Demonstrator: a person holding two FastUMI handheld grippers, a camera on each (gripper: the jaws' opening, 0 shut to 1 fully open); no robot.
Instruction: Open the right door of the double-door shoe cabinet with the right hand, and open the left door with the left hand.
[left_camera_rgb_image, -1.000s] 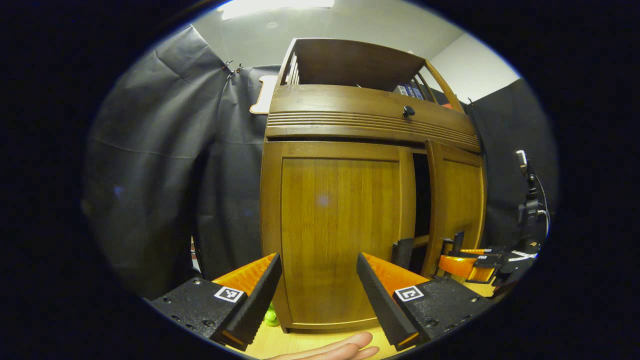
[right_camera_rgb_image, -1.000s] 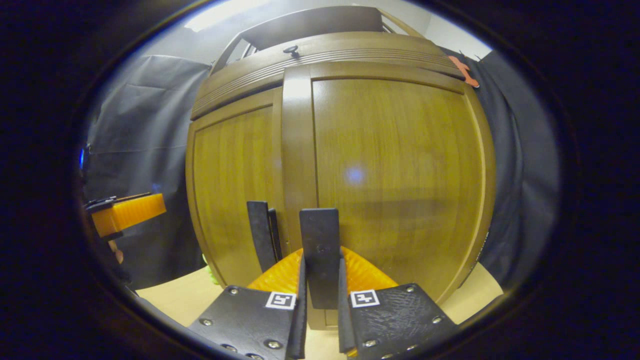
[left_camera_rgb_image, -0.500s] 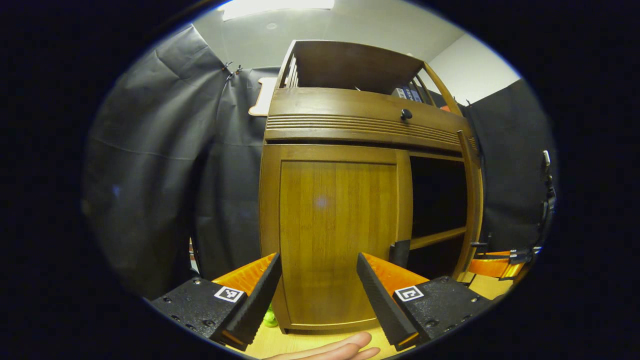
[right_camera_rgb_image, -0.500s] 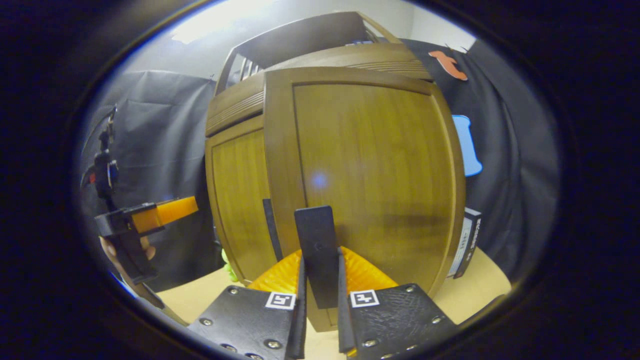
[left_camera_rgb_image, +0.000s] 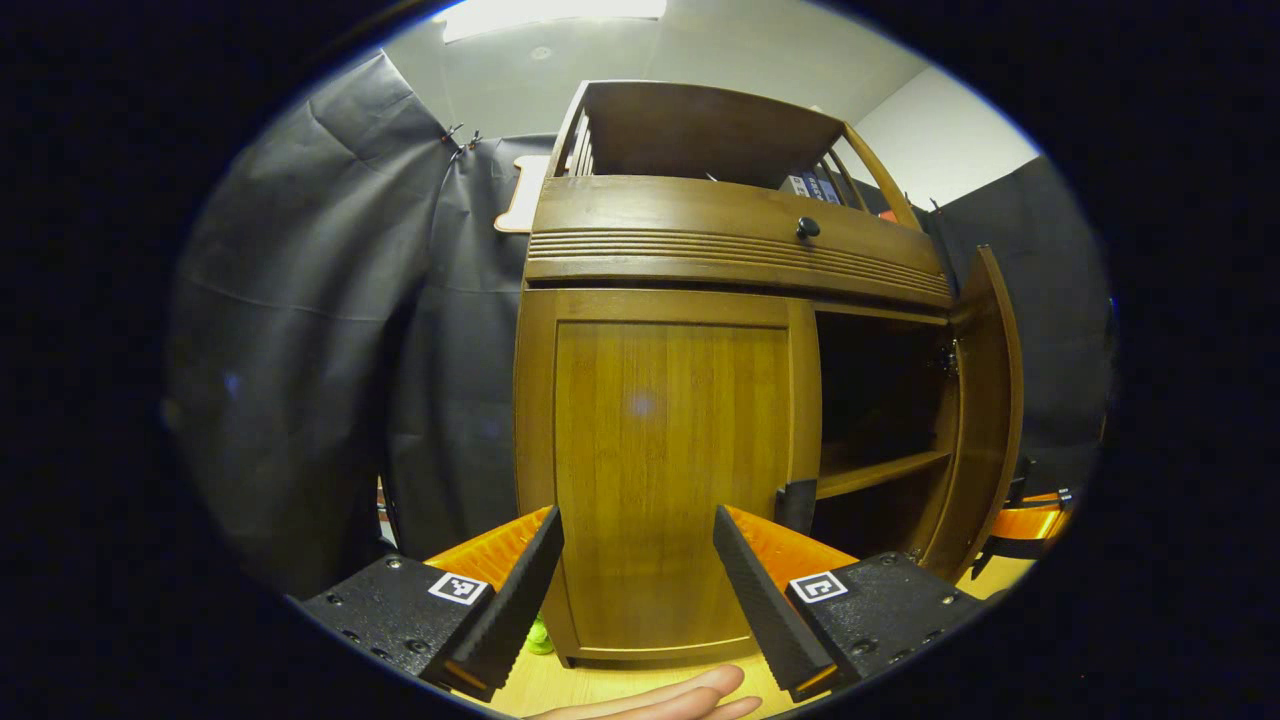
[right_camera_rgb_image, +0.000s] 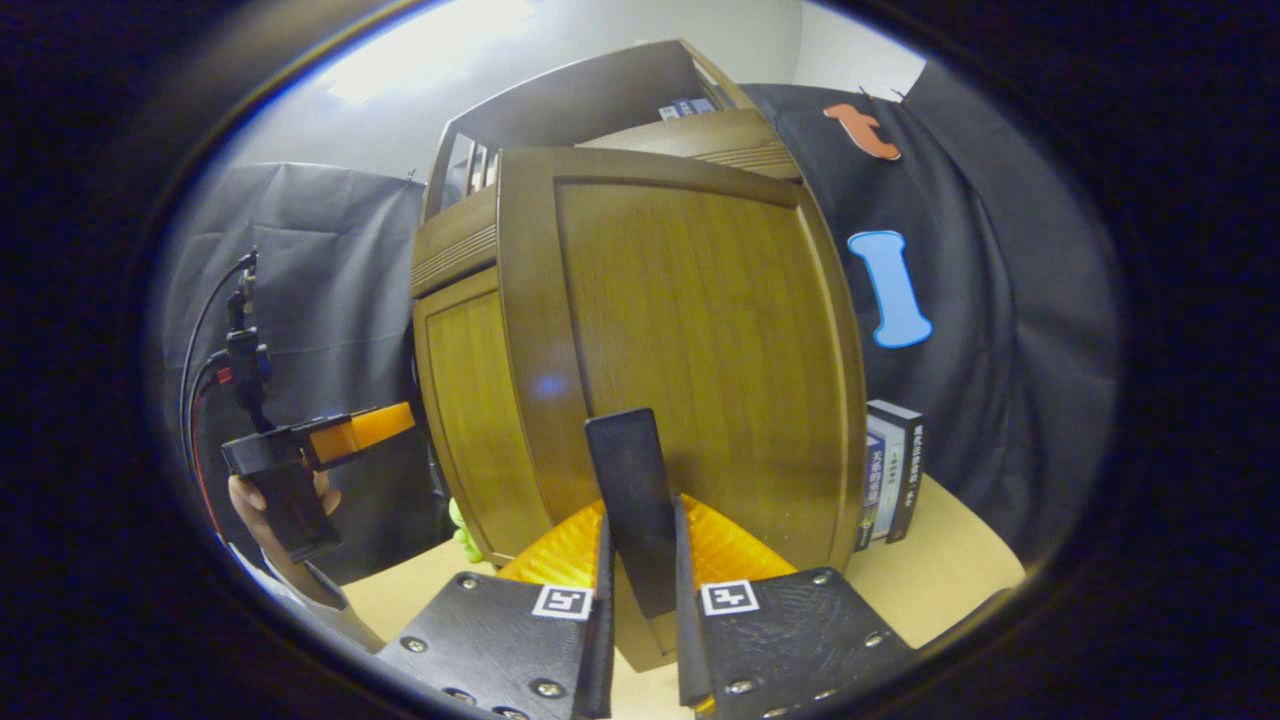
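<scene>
The brown wooden shoe cabinet (left_camera_rgb_image: 700, 250) stands on a light table. Its left door (left_camera_rgb_image: 670, 460) is closed, with a black handle (left_camera_rgb_image: 797, 503) at its right edge. My left gripper (left_camera_rgb_image: 638, 525) is open in front of that door and touches nothing. The right door (left_camera_rgb_image: 985, 410) stands swung wide open, baring a dark inside with a shelf (left_camera_rgb_image: 880, 472). In the right gripper view, my right gripper (right_camera_rgb_image: 642, 515) is shut on the right door's black handle (right_camera_rgb_image: 625, 470), with the door's front (right_camera_rgb_image: 690, 340) close ahead. The left gripper (right_camera_rgb_image: 320, 445) shows far off, held by a hand.
A drawer with a black knob (left_camera_rgb_image: 806, 228) and an open rack top the cabinet. Books (right_camera_rgb_image: 890, 470) stand on the table (right_camera_rgb_image: 950, 575) behind the open door. Something green (right_camera_rgb_image: 460, 525) lies at the cabinet's left foot. Fingers (left_camera_rgb_image: 680, 700) show under my left gripper.
The right door went from slightly ajar to wide open, drawn by my right gripper on its handle. My left gripper has stayed in front of the closed left door.
</scene>
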